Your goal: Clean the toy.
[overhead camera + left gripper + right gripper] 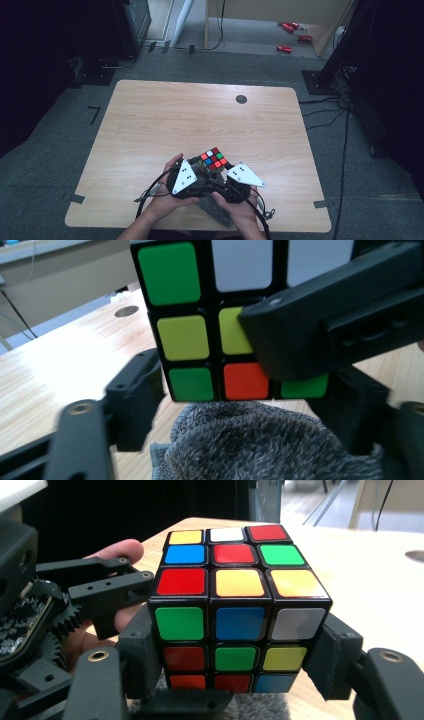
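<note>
On the desk [150, 120], the cube's [235, 610] base is hidden by grey cloth [260, 445]; scrambled colours. Right tool [235, 665] clamped on cube; left tool [240, 375] apart around it.

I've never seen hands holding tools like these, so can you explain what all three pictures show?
A person sits at a wooden table and holds a pinching tool in each hand: the left gripper and the right gripper. The high view comes from a camera above the table. The other two come from small cameras riding on each tool, looking along its black jaws. Between the tools is a colourful puzzle cube. The right gripper's jaws squeeze its sides. The left gripper's jaws stand either side of it, but I can't tell whether they press. A fuzzy grey cloth lies underneath.
</note>
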